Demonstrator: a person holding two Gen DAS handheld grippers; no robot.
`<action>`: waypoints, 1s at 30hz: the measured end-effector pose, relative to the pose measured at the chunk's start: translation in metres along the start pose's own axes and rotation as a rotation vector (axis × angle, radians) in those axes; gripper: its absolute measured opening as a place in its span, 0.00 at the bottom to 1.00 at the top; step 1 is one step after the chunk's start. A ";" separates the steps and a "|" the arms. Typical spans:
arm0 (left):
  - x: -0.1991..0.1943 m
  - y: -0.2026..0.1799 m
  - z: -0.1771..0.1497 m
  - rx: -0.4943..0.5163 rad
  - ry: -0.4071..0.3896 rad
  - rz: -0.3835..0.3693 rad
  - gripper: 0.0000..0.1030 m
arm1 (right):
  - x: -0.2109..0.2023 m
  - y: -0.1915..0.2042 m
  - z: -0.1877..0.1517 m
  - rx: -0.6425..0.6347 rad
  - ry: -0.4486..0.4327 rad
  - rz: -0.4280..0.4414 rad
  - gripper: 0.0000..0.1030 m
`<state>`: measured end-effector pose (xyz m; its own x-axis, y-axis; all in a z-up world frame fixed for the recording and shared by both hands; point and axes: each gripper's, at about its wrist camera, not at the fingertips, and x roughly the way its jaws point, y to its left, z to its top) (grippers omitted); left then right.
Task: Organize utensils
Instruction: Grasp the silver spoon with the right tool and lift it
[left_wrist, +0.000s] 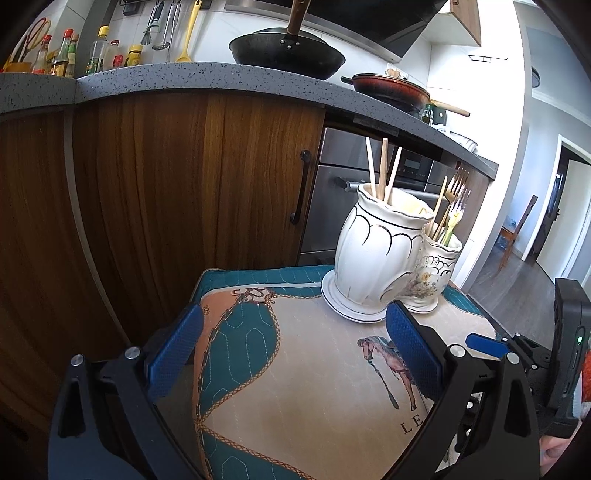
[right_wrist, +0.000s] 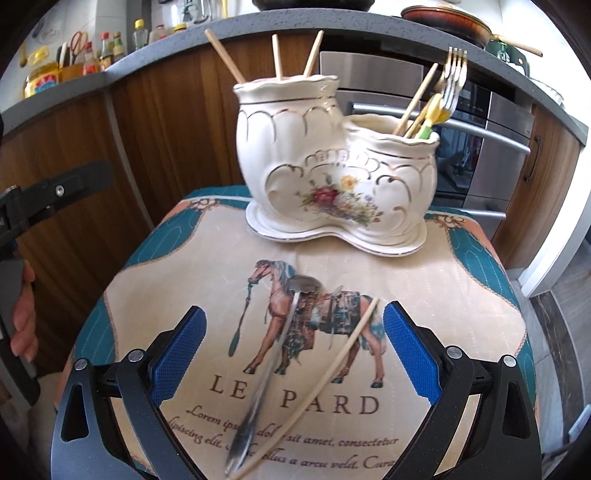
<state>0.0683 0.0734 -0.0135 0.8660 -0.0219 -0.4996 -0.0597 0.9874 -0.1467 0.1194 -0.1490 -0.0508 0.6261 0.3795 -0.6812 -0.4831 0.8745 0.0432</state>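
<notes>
Right wrist view: my right claw (right_wrist: 293, 341) stood wide and empty over the cushioned surface (right_wrist: 461, 295), and between its pads lay a metal spoon (right_wrist: 275, 362) and one chopstick (right_wrist: 317, 384), crossing near their close ends. I judged the chopstick the cleaner pick: grip it past the crossing, lift it straight so the spoon stayed put. Farther off stood the double ceramic holder (right_wrist: 332, 162), chopsticks in its tall pot, forks in the low one. My left claw (left_wrist: 295, 354) hung wide and empty too, short of the holder.
</notes>
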 end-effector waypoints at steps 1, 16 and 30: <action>0.000 0.000 0.000 -0.001 0.001 0.001 0.94 | 0.002 0.001 0.000 -0.003 0.005 0.003 0.93; 0.011 0.009 -0.009 -0.039 0.039 -0.005 0.94 | 0.030 -0.004 0.001 0.040 0.088 0.006 0.60; 0.015 0.016 -0.011 -0.060 0.044 -0.008 0.94 | 0.056 0.003 0.008 0.030 0.152 -0.026 0.23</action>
<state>0.0747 0.0869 -0.0323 0.8439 -0.0375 -0.5352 -0.0839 0.9760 -0.2008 0.1585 -0.1226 -0.0828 0.5368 0.3085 -0.7853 -0.4480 0.8929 0.0446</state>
